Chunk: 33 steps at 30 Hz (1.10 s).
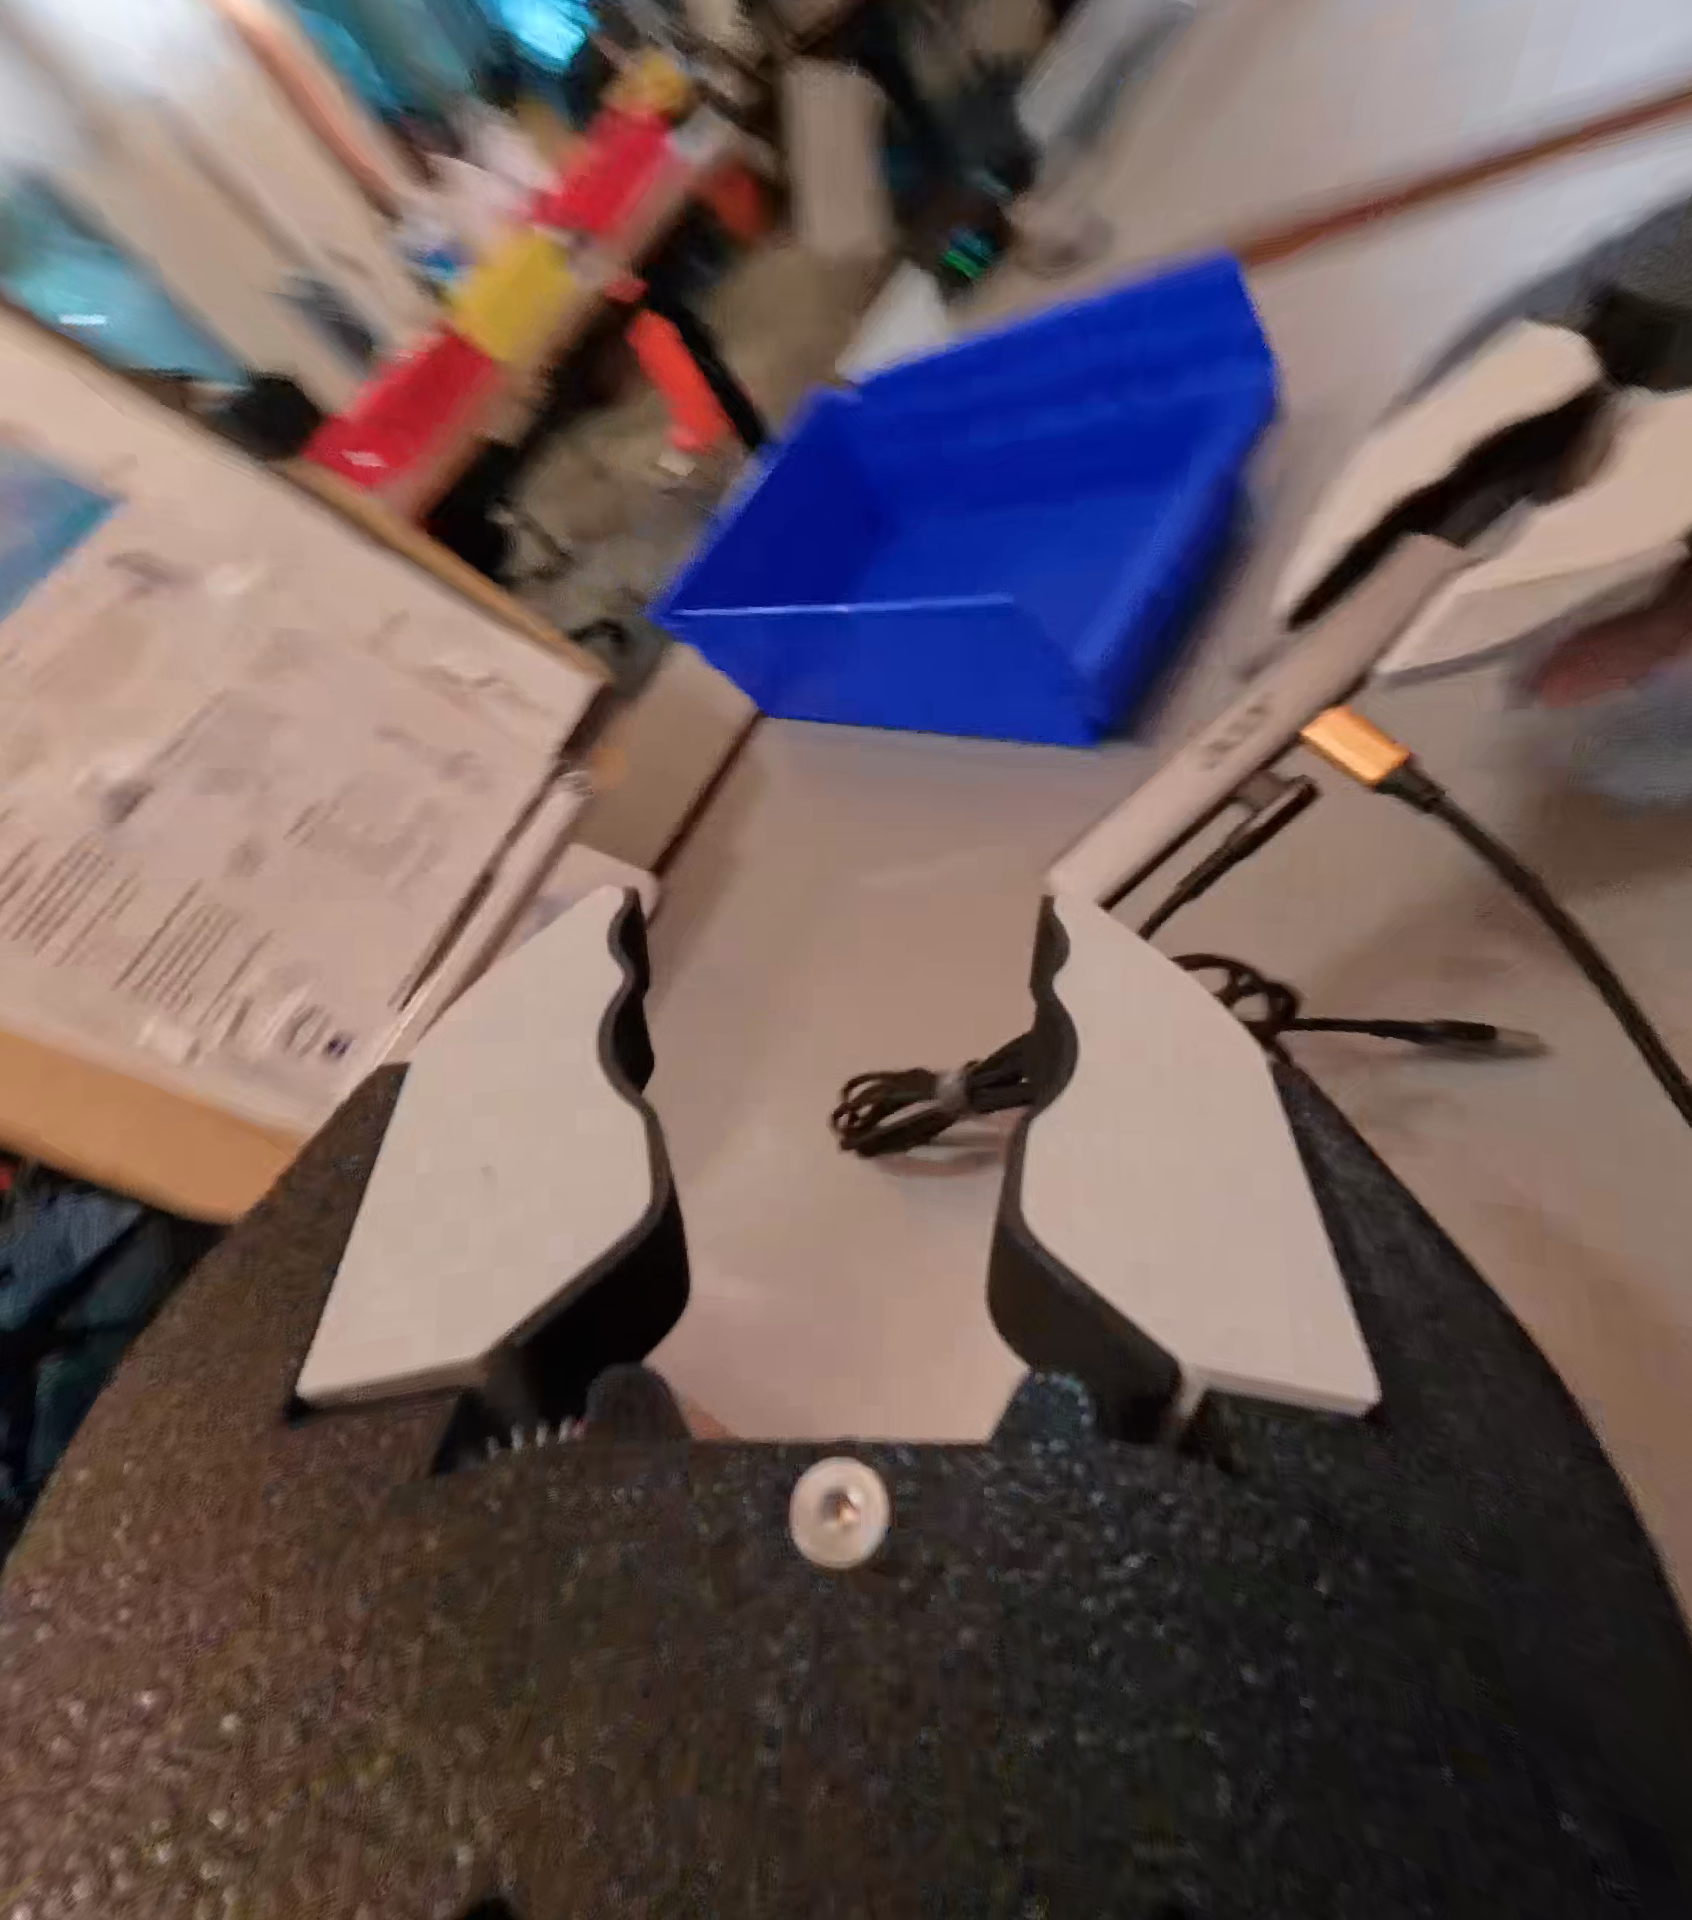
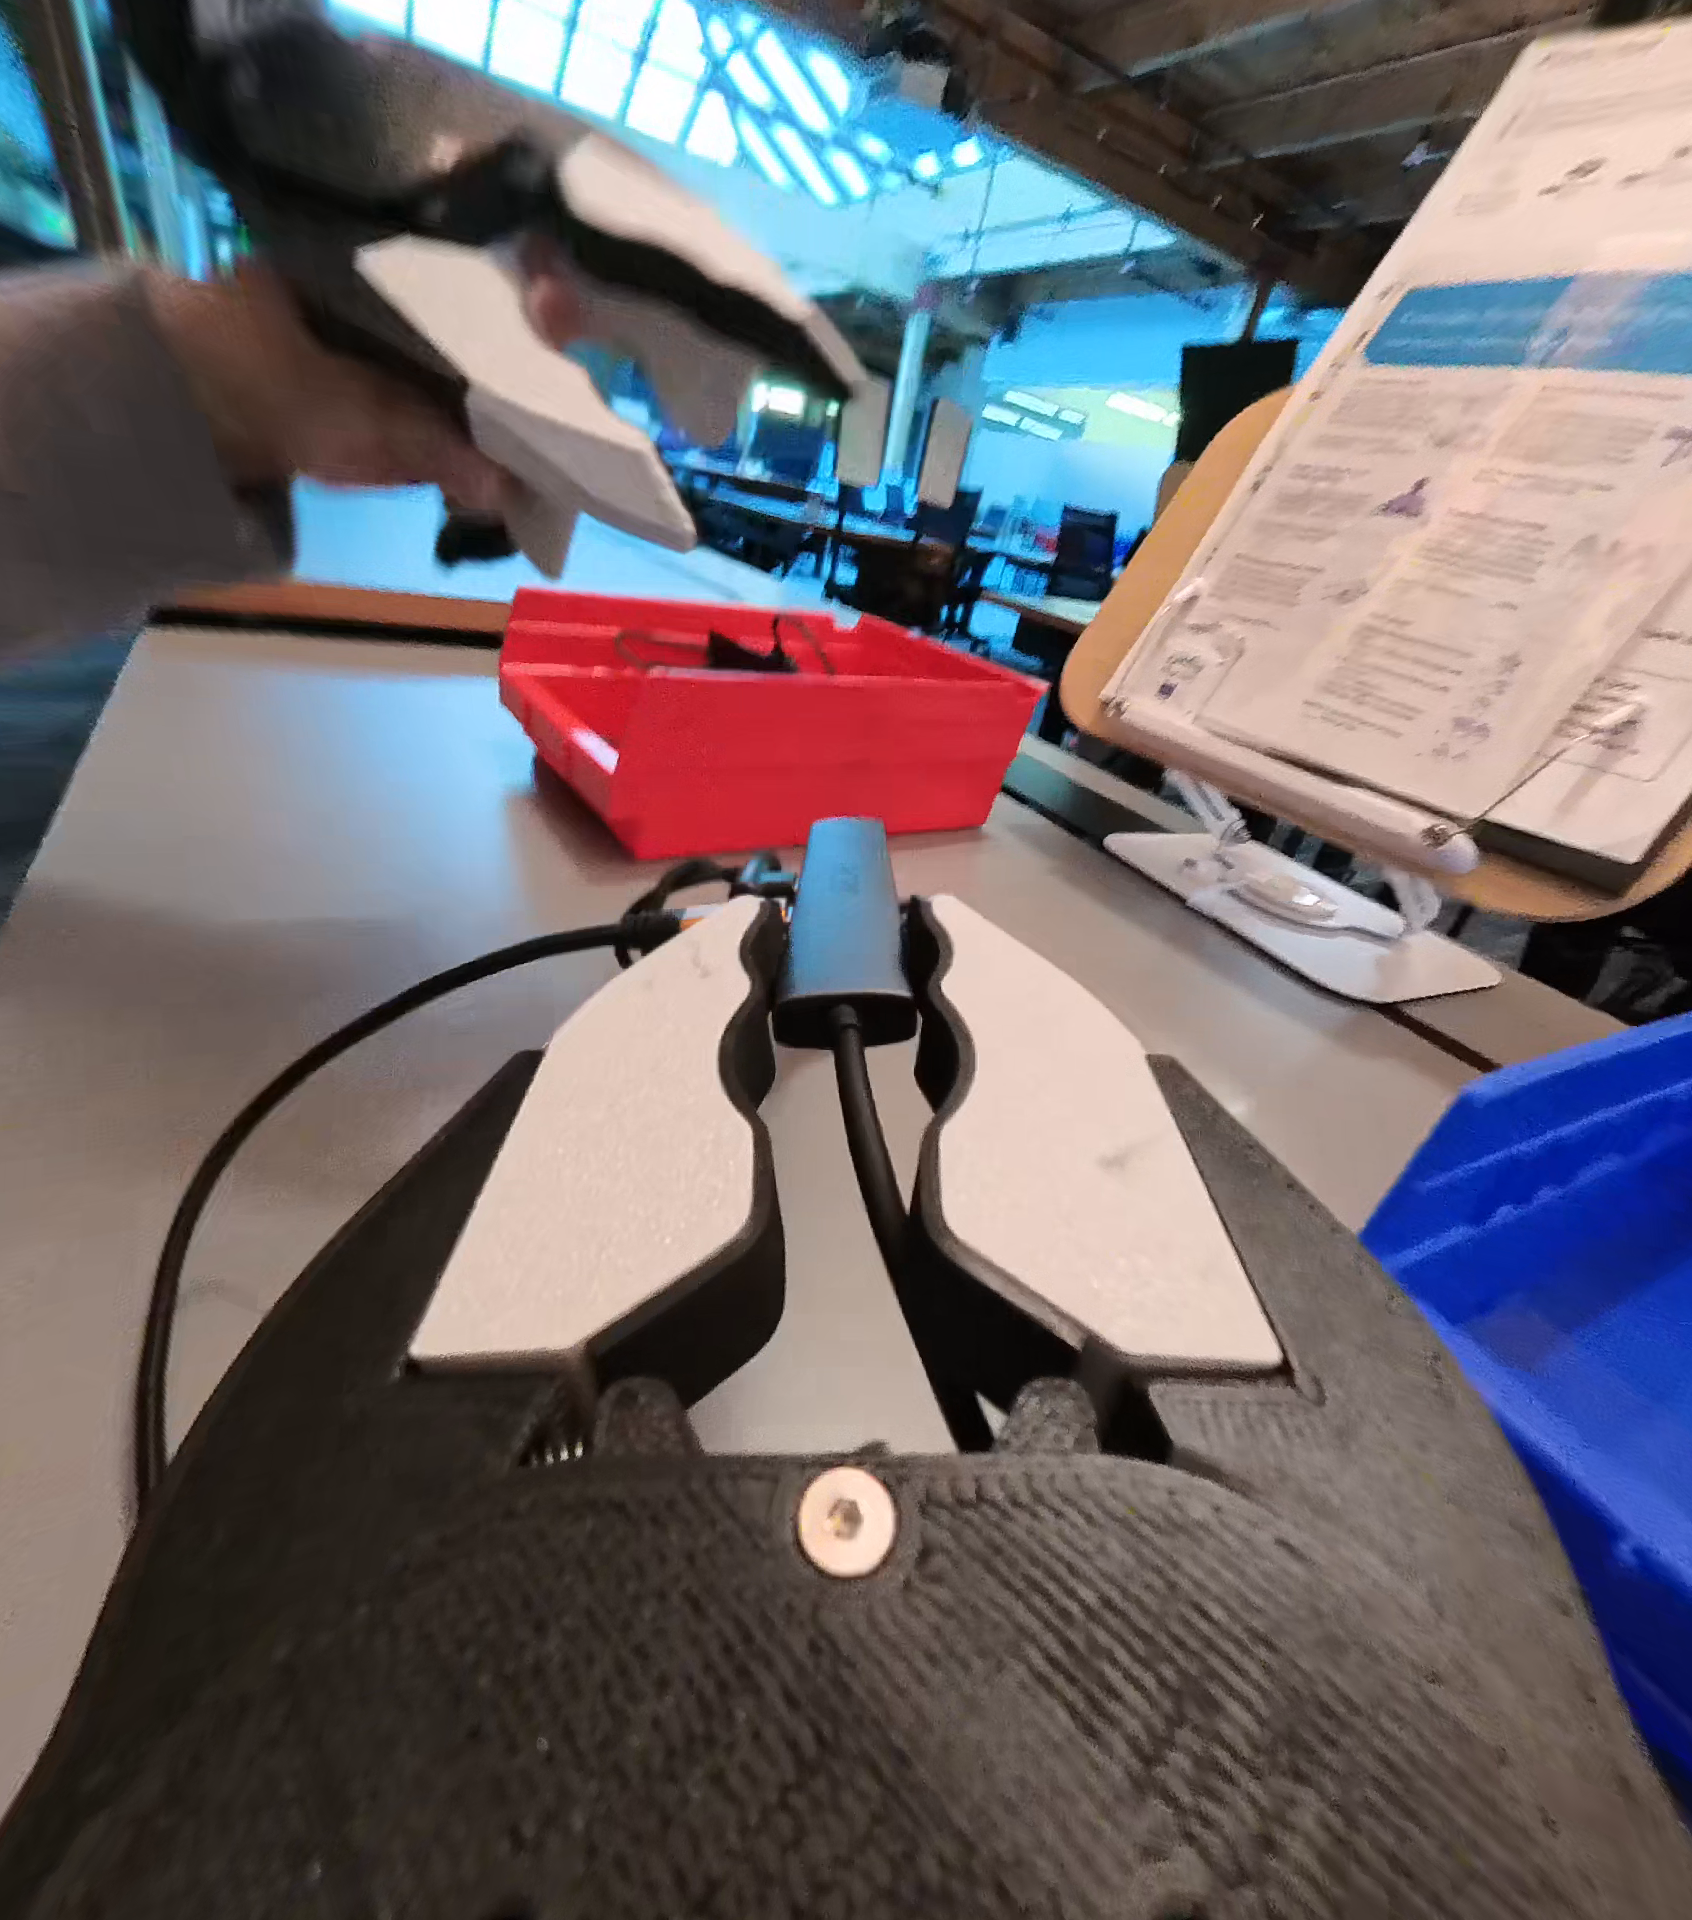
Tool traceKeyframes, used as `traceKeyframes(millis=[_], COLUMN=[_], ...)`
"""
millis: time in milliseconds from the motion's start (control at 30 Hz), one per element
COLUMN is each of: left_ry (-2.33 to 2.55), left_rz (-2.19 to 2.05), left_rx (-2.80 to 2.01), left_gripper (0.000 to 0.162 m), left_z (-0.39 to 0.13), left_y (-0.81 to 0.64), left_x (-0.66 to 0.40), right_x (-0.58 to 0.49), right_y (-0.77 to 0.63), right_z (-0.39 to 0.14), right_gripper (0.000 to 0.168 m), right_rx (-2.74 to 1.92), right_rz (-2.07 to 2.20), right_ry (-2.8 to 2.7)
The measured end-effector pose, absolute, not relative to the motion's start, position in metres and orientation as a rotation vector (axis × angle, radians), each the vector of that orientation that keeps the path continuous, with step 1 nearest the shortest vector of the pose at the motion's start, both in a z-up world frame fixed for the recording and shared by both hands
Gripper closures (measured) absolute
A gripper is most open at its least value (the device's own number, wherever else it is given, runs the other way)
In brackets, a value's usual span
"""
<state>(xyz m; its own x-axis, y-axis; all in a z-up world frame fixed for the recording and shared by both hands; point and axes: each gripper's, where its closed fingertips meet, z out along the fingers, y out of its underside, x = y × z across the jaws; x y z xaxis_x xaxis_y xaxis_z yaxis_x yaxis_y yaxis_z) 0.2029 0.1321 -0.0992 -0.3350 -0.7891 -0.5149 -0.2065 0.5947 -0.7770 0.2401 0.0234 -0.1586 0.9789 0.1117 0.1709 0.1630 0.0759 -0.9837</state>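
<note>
The dark grey adapter hub (image 2: pixel 840 940) sat pinched between the fingers of the right claw (image 2: pixel 842 920), its rounded far end poking out past the fingertips — its own black lead (image 2: pixel 868 1132) ran back down the gap between the fingers toward the claw body. Just left of the fingertips, a black cable with an orange plug (image 2: pixel 374 1023) went into the hub's side and swept in a wide loop across the bench (image 2: pixel 302 790). In the left wrist view the same hub (image 1: pixel 1268 717) showed as a long grey bar held at its far end by the right claw (image 1: pixel 1507 499), with the orange plug (image 1: pixel 1353 744) in its side.

The left claw (image 1: pixel 842 925) was spread wide, gripping nothing, held above the bench (image 1: pixel 863 831). A small bundled black cable (image 1: pixel 925 1107) lay on the bench below the gap, near the right-hand finger.

Beyond the left claw's tips stood a blue bin (image 1: pixel 977 540); off to its left, a tilted board with printed sheets (image 1: pixel 177 727). From the right claw's side — a red bin (image 2: pixel 759 717) stood ahead of the tips with something dark inside, the blue bin's corner (image 2: pixel 1631 1247) close on the right, the printed board on its stand (image 2: pixel 1486 499) up and to the right, and the left claw (image 2: pixel 613 436) in the air, up and to the left, blurred.
</note>
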Motion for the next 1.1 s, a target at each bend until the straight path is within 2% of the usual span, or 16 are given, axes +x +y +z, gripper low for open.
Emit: traceKeyframes(millis=[67, 233, 333, 567, 767, 933, 1100], left_ry=[1.658, 1.635, 1.614, 1.518, 1.458, 1.482, 1.495], left_rz=[-0.832, -0.933, -0.976, -1.058, -1.151, -1.147, -1.149], left_rx=[-0.926, -1.042, -1.065, -1.074, -1.051, -1.022, -1.005], left_gripper=[0.093, 0.093, 0.094, 0.100, 0.104, 0.105, 0.106], left_z=[-0.098, -0.166, -0.187, -0.196, -0.193, -0.193, -0.194], left_y=[0.159, 0.154, 0.145, 0.150, 0.147, 0.142, 0.140], left_x=[0.183, 0.155, 0.155, 0.161, 0.152, 0.151, 0.150], right_x=[0.247, 0.264, 0.283, 0.361, 0.438, 0.487, 0.500], right_y=[0.017, 0.003, 0.001, -0.007, -0.016, 0.000, 0.031], right_z=[-0.141, -0.087, -0.044, 0.061, 0.112, 0.095, 0.004], right_gripper=[0.144, 0.144, 0.144, 0.144, 0.144, 0.144, 0.145], right_rx=[-1.436, -1.324, -1.315, -1.365, -1.473, -1.665, -1.974], right_rz=[-0.036, -0.057, -0.127, -0.410, -0.751, -1.024, -1.100], right_ry=[-0.167, -0.075, -0.087, -0.114, -0.117, -0.205, -0.386])
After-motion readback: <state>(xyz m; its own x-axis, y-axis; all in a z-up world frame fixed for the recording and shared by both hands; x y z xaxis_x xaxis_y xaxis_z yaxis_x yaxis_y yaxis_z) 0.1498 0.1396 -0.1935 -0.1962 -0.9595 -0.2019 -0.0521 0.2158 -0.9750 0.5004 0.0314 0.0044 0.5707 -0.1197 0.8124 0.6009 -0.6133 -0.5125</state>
